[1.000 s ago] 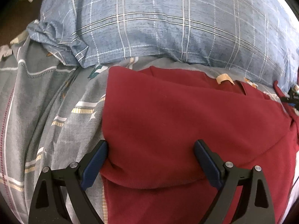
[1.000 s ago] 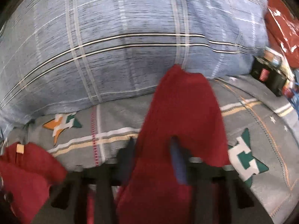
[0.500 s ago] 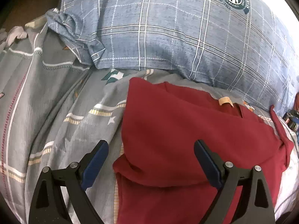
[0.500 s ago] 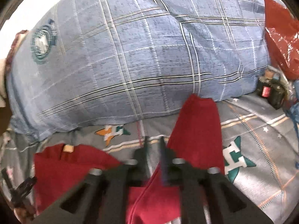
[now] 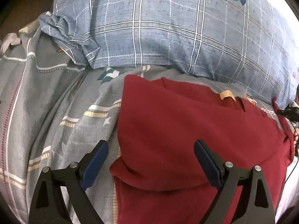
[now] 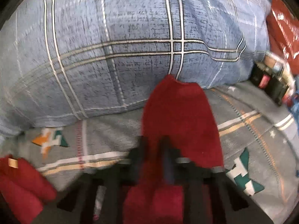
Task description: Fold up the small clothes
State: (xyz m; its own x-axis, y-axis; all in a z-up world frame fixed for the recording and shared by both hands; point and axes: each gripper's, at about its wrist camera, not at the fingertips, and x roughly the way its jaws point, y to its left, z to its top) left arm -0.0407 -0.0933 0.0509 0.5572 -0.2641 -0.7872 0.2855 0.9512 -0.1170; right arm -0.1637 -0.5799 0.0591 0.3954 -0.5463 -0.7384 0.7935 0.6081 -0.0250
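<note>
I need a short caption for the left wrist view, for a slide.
Open left gripper above a red garment on a grey bedsheet, before a blue plaid pillow.

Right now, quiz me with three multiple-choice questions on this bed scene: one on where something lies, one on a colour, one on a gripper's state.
1. Where does the pillow lie relative to the garment?
A. beyond it
B. under it
C. on top of it

2. What colour is the garment?
A. green
B. dark red
C. white

3. How is the left hand-held gripper?
A. shut on the pillow
B. shut on the garment
C. open

Answers: 1 A, the blue plaid pillow sits past the garment's far edge. 2 B, the cloth is dark red. 3 C, its fingers stand wide apart over the cloth.
</note>
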